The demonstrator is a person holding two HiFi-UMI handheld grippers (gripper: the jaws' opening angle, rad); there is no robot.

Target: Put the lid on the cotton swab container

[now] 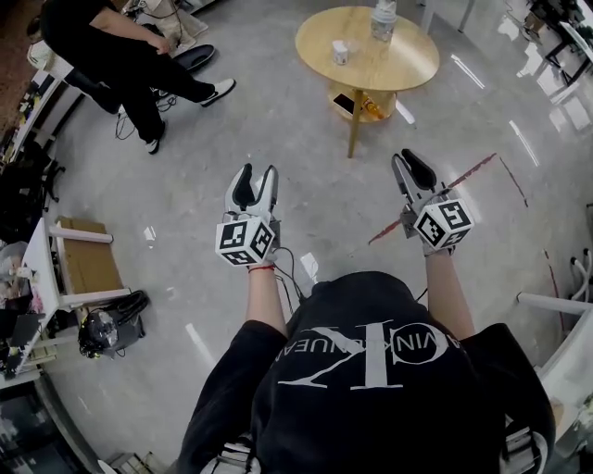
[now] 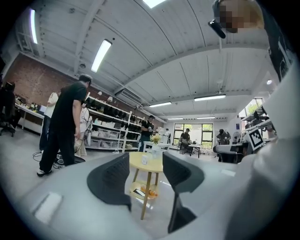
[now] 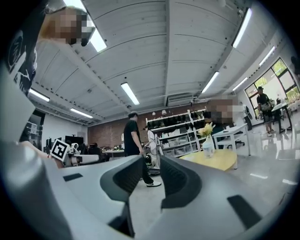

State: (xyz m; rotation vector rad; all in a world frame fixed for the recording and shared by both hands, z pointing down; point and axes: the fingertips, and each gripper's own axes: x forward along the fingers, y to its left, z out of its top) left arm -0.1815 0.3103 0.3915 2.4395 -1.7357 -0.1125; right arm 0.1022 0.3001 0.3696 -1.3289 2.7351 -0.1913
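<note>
standing well apart from the round table point(image 1: 412, 60), i hold my left gripper point(image 1: 258, 174) spread and empty. my right gripper point(image 1: 409, 160) is only narrowly parted, nothing between its jaws.

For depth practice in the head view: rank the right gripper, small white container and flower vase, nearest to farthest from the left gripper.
From the left gripper:
1. right gripper, alongside, to its right.
2. small white container, left side of the round table.
3. flower vase, at the table's far edge.
</note>
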